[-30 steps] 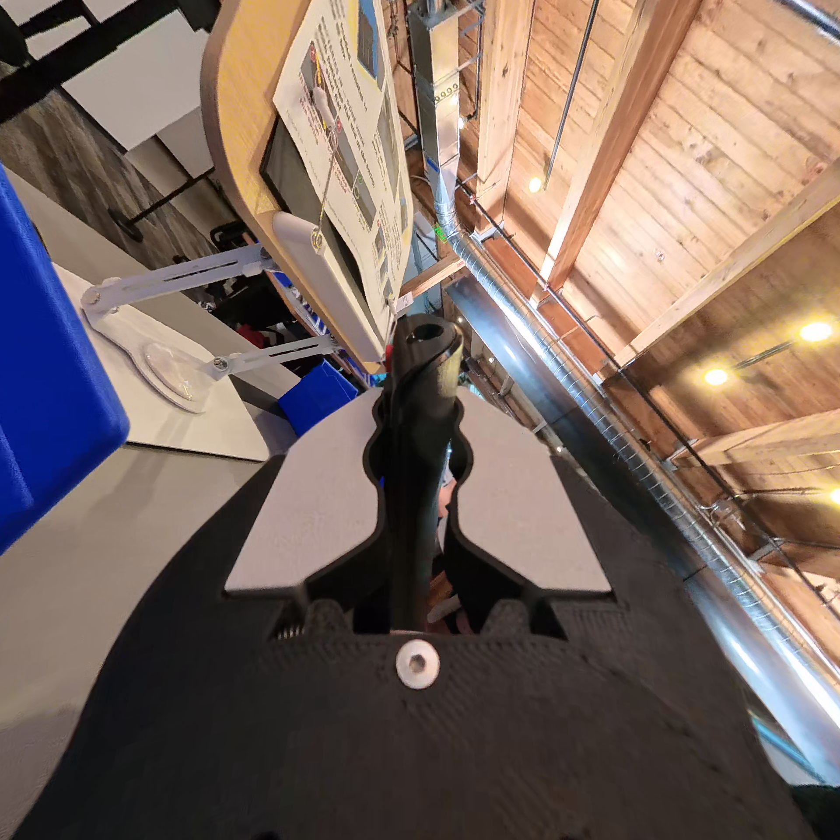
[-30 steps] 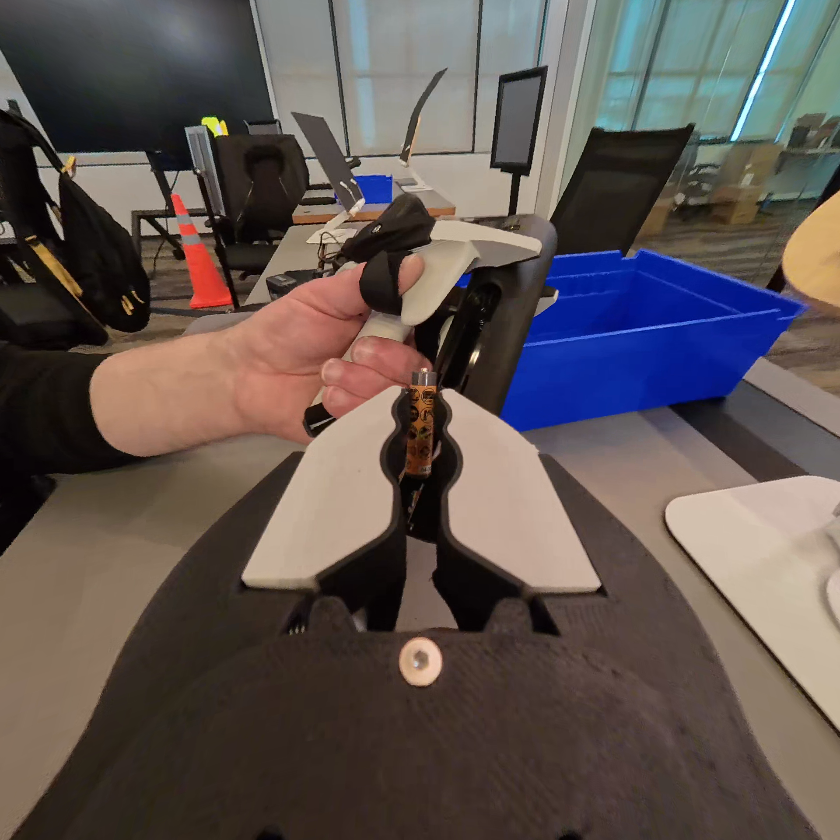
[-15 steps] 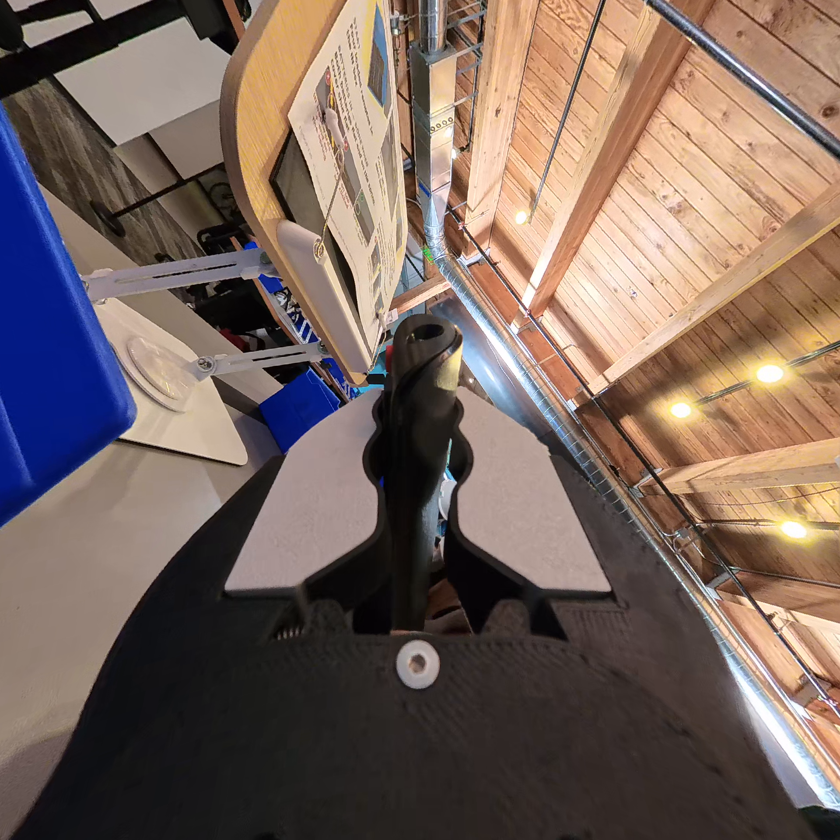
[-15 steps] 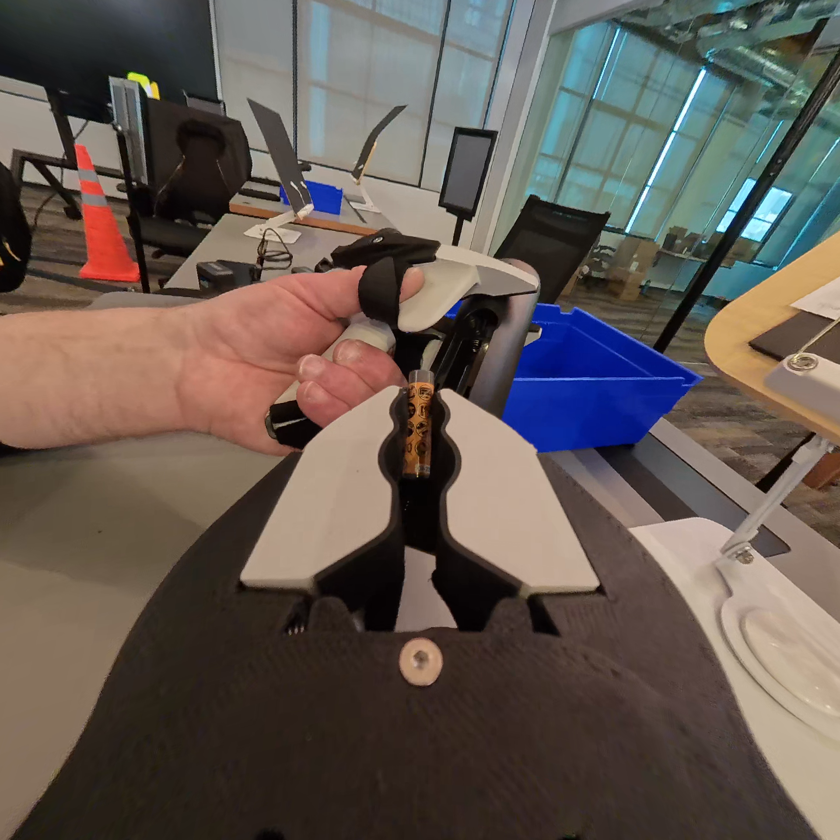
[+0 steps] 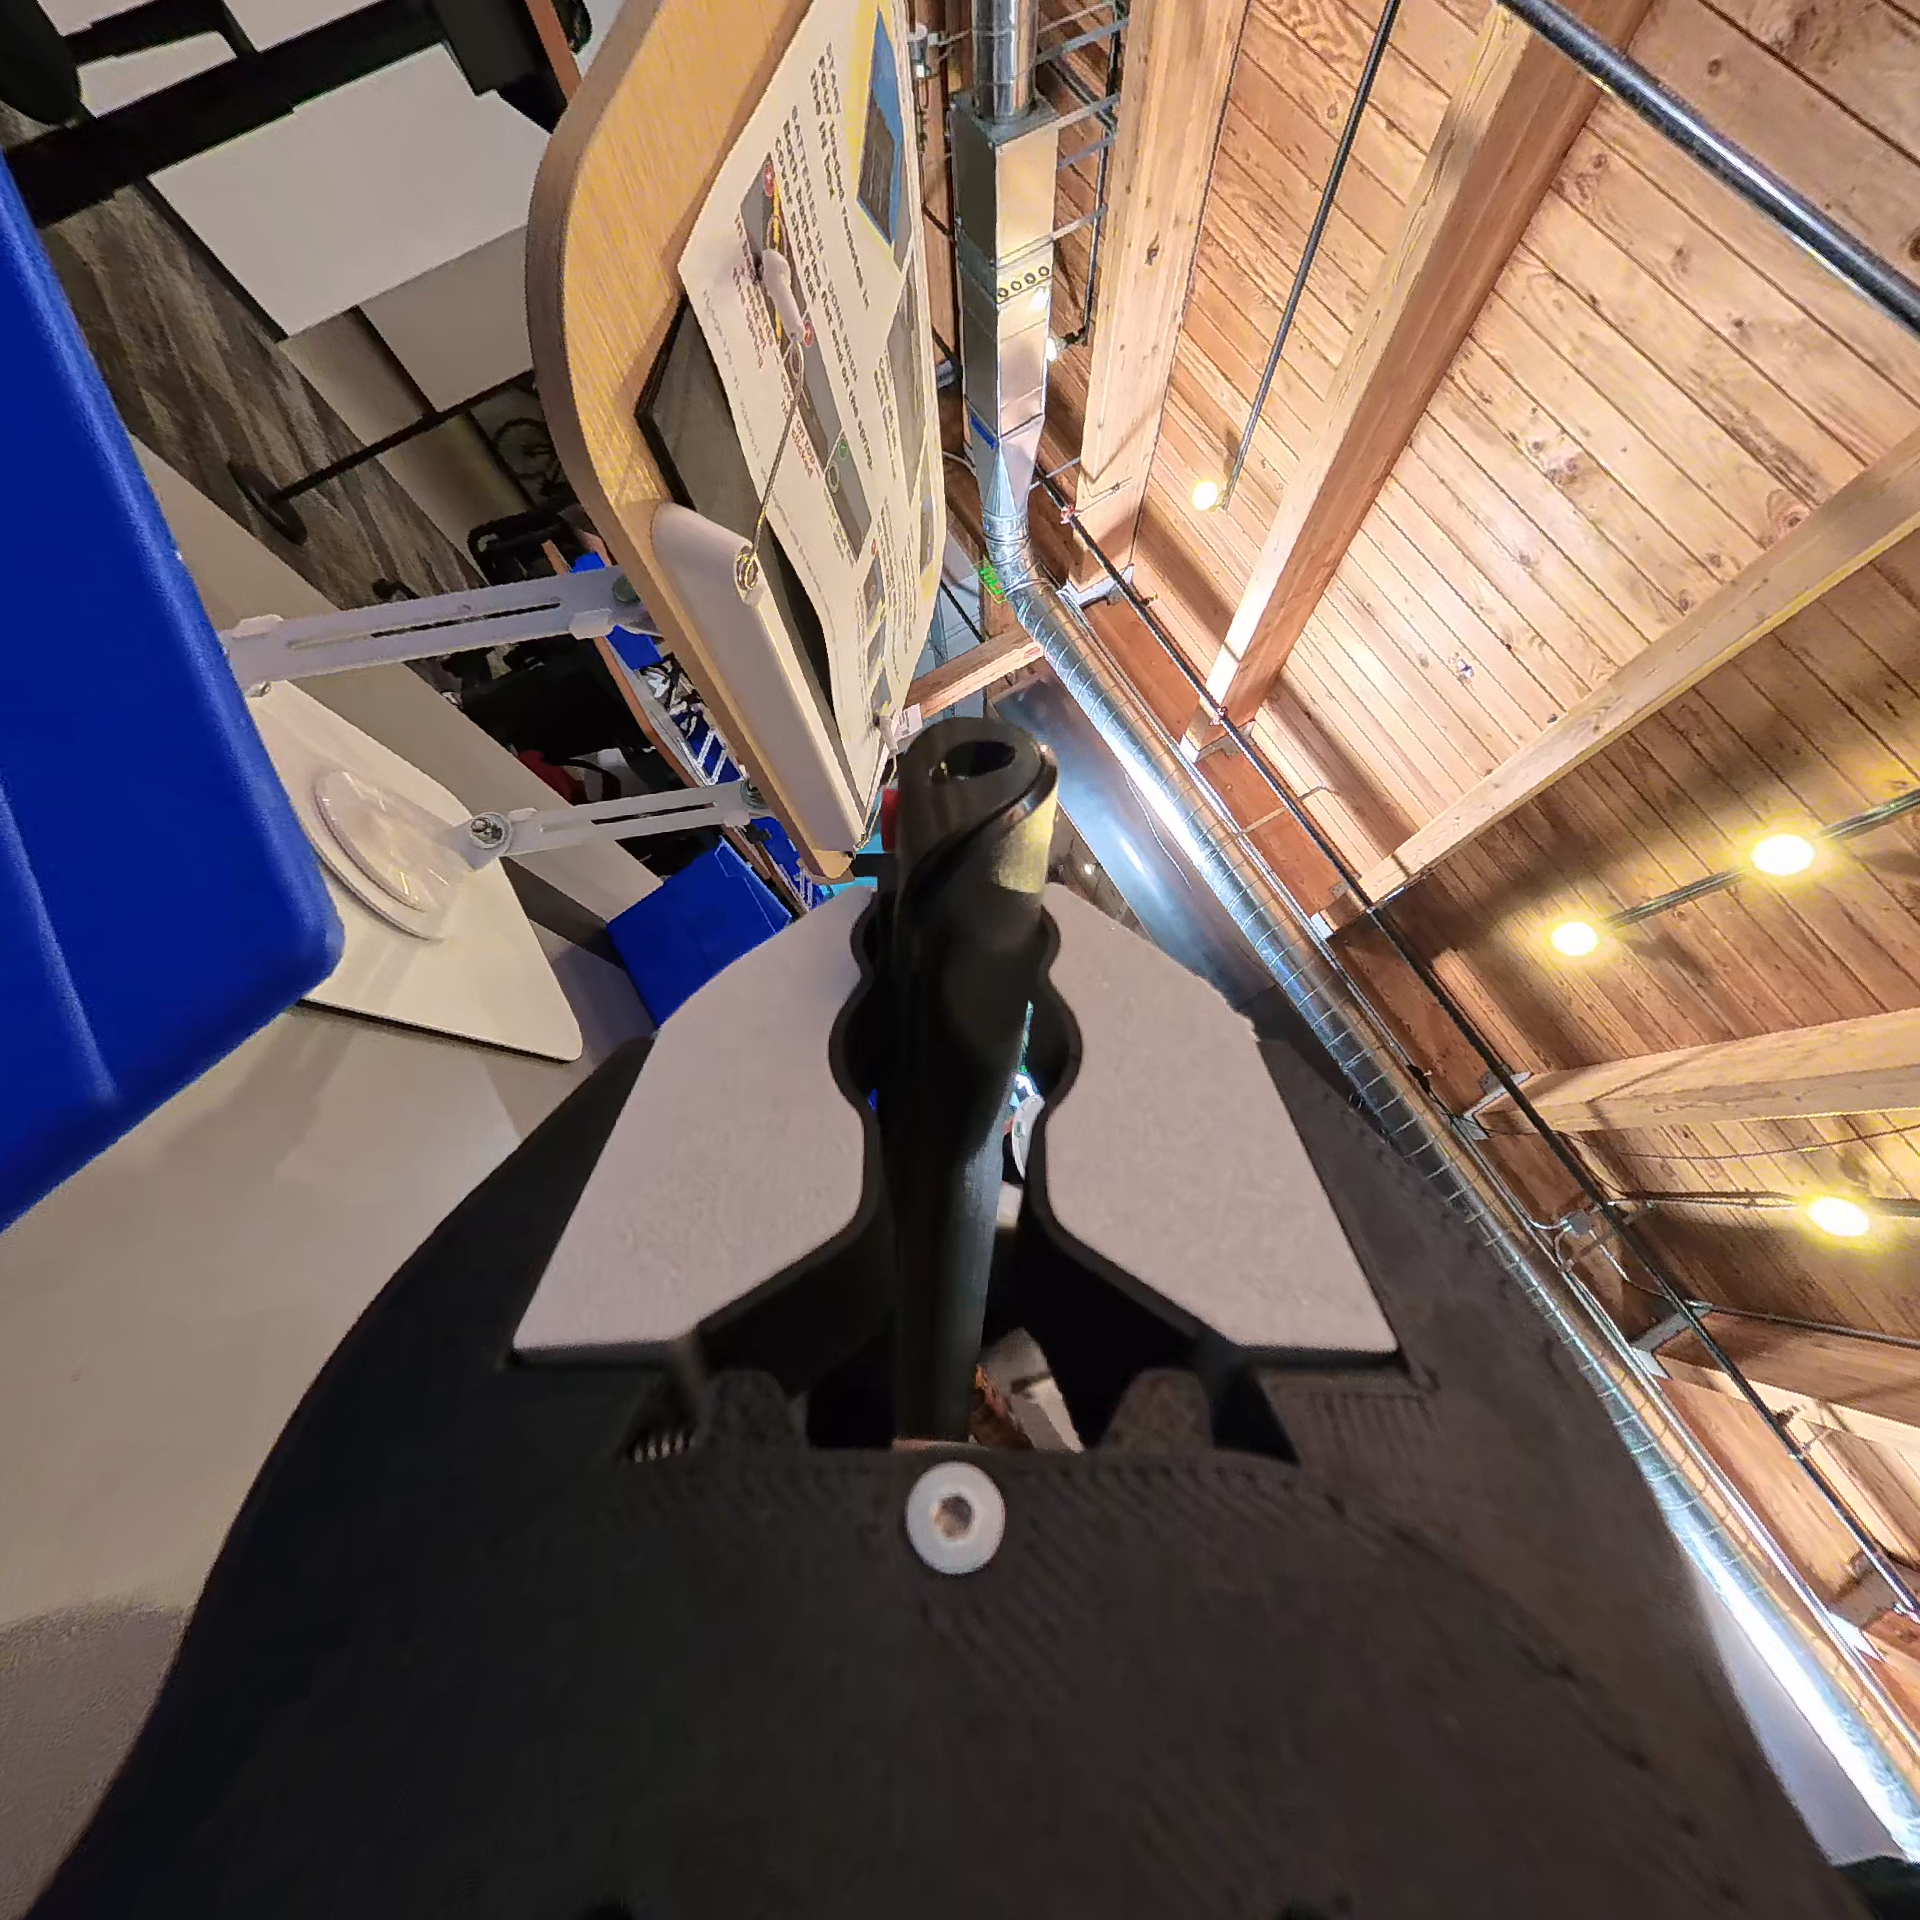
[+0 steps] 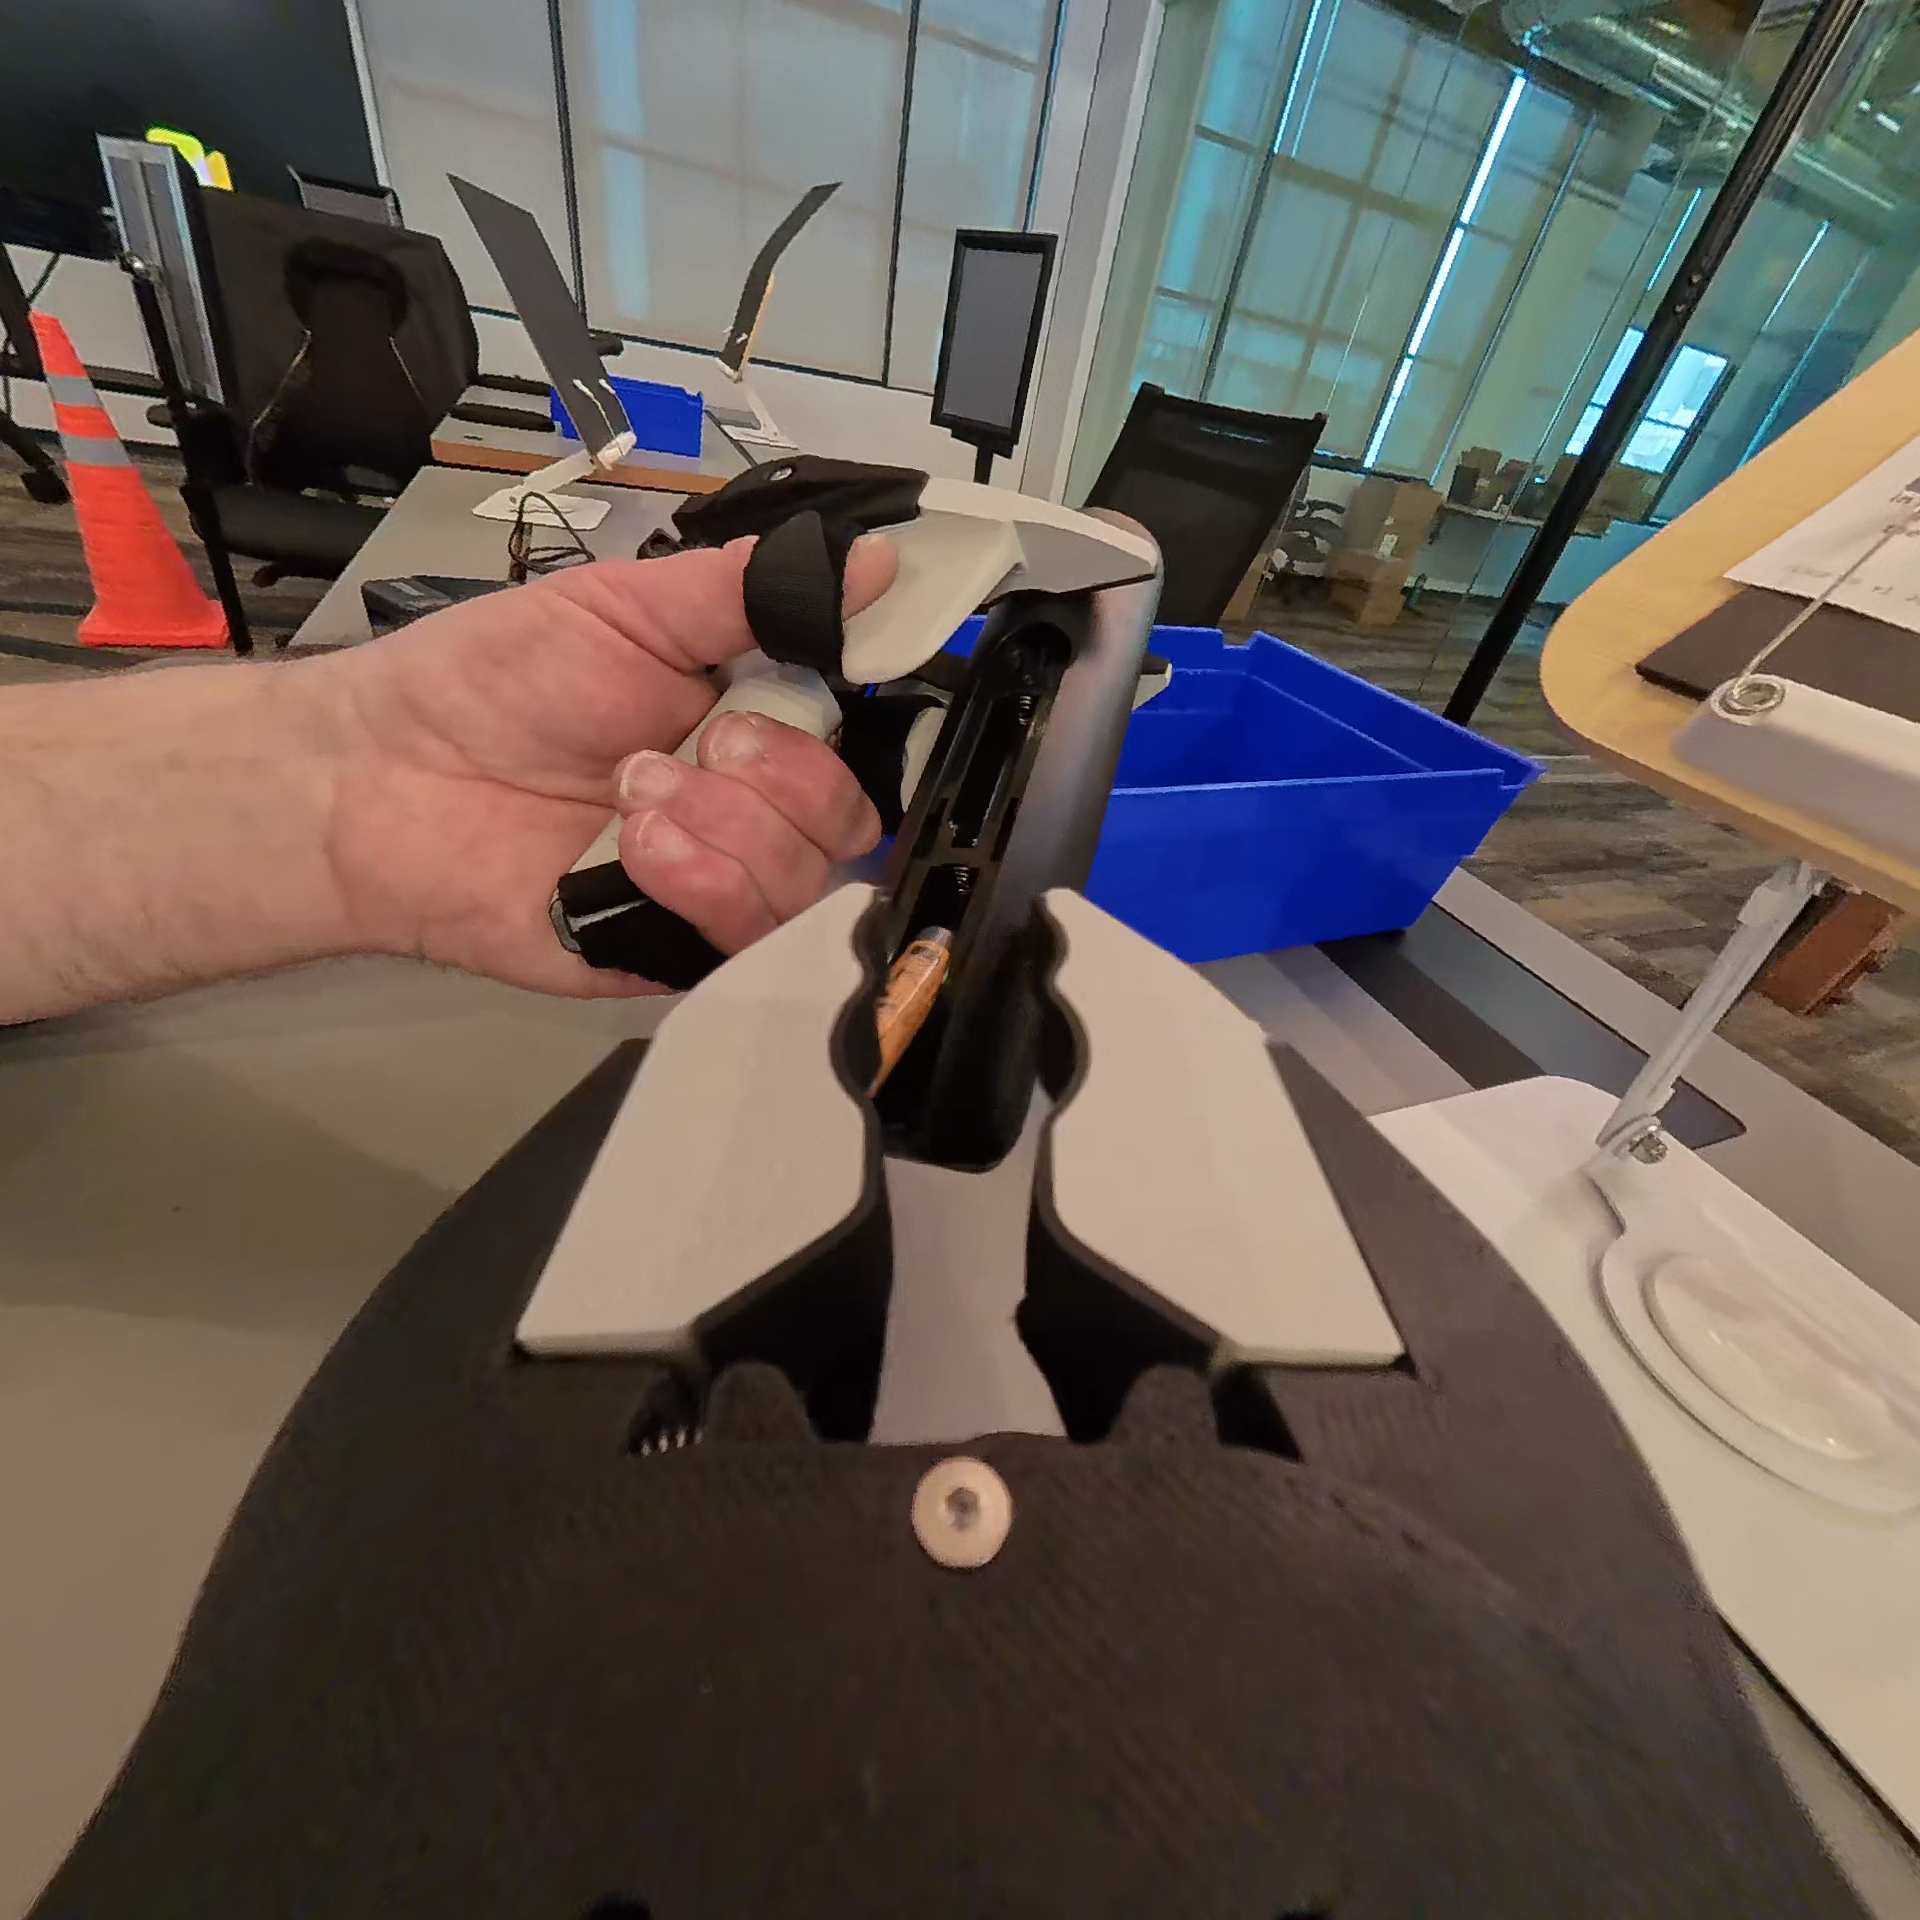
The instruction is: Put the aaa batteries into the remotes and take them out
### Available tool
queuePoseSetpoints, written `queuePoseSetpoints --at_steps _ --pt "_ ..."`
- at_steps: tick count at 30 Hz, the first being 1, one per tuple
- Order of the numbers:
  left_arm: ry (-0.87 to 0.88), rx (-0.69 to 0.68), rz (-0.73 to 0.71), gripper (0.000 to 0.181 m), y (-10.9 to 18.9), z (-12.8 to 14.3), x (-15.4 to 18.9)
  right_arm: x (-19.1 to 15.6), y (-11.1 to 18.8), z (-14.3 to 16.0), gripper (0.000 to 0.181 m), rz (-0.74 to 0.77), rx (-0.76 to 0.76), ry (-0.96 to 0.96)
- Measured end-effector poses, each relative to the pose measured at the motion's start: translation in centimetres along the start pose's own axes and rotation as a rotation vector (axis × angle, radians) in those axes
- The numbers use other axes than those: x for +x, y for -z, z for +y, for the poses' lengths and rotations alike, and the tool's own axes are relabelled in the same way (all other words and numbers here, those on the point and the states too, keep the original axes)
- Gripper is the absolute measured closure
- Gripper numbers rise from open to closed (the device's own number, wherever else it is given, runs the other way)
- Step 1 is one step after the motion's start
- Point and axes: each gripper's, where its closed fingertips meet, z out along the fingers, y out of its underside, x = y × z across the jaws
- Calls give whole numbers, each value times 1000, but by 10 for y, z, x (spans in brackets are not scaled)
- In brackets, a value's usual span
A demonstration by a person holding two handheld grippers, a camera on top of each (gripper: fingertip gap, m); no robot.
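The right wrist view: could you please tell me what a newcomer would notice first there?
A black remote with its battery bay open stands tilted at centre, and a small orange battery sits at the bay's lower end between the open right tongs. A bare hand at left grips the other tool; a blue plastic bin stands behind.

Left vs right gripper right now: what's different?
Jaws: left gripper shut on the black remote; right gripper apart, holding nothing. Aim: left gripper steeply upward; right gripper roughly level, at the orange battery tilted in the remote's bay. Same build.
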Motion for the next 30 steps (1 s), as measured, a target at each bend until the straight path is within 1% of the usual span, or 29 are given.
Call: queuePoseSetpoints --at_steps 1,3,5,7,8,10,11,12,15,17,18,20,21,23,26,30 --pt "-5 -1 -5 157 0 0 -1 2 1 -2 147 3 -1 -17" --pt "-22 -6 -12 157 0 -1 -1 6 7 -9 139 -6 14 -77" --pt "-18 5 -7 157 1 -3 0 8 15 -12 132 -60 6 -159" --pt "-21 15 -11 157 3 -7 0 7 26 -5 132 -104 -61 -219" --pt "-17 24 -9 157 4 -9 0 1 31 1 130 -145 -110 -257" --pt "-28 33 -16 157 5 -10 0 -7 38 17 126 -145 -237 -298" --pt "-45 30 -24 157 5 -9 1 -10 40 20 127 -114 -270 -271" --pt "-60 29 -33 157 4 -8 1 -12 41 21 133 -65 -296 -215" --pt "-93 31 -55 157 3 -6 2 -18 37 15 145 45 -363 -41" --pt "-91 38 -51 157 3 -6 3 -16 32 24 152 111 -459 12" --pt "-93 34 -53 157 3 -5 3 -14 29 27 153 134 -479 26" --pt "-115 31 -66 157 2 -3 4 -14 24 28 153 152 -468 24" --pt "-128 25 -72 157 2 -2 4 -12 23 29 157 169 -474 31" --pt "-143 23 -79 157 1 0 5 -12 23 31 171 182 -499 70" --pt "-134 24 -76 157 1 0 5 -13 24 29 171 178 -489 66" --pt "-69 41 -50 157 3 -3 4 -13 24 8 171 152 -336 22"
